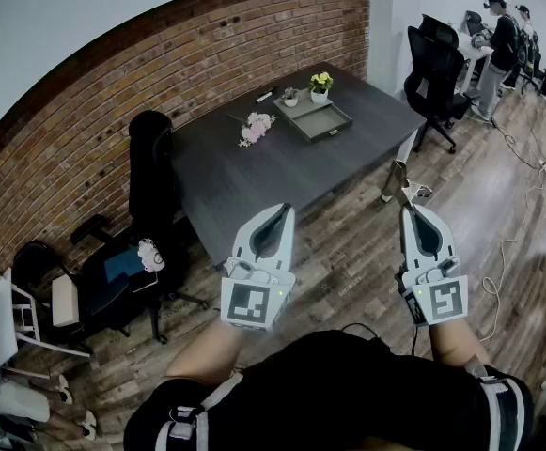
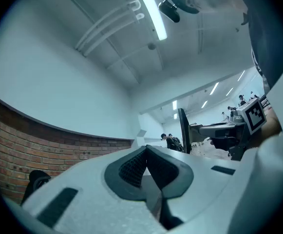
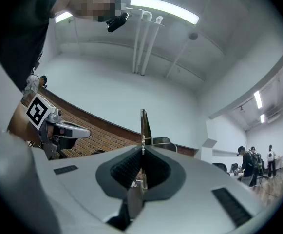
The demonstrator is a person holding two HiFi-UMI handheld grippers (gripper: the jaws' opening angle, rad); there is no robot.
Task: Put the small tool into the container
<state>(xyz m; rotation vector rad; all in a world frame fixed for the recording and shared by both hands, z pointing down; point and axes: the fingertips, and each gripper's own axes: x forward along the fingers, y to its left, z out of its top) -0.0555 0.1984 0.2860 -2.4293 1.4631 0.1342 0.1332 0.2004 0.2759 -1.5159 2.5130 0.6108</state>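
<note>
In the head view both grippers are held up in front of me, well short of the dark table (image 1: 254, 172). My right gripper (image 1: 409, 208) is shut on the small tool (image 1: 399, 178), a thin metal blade sticking out past the fingertips. The right gripper view shows the tool (image 3: 143, 126) standing upright out of the closed right gripper (image 3: 142, 147). My left gripper (image 1: 287, 209) is shut with nothing in it, and its pads meet in the left gripper view (image 2: 146, 149). The container, a shallow grey tray (image 1: 334, 125), lies at the table's far end.
A yellow potted flower (image 1: 320, 83) and a small pot (image 1: 291, 97) stand at the tray's far edge; a pink flower bunch (image 1: 256, 127) lies left of it. Black office chairs (image 1: 150, 172) stand at the table's left, another (image 1: 437, 69) to the right. Cables (image 1: 498, 271) trail over the wooden floor. People stand at the back right.
</note>
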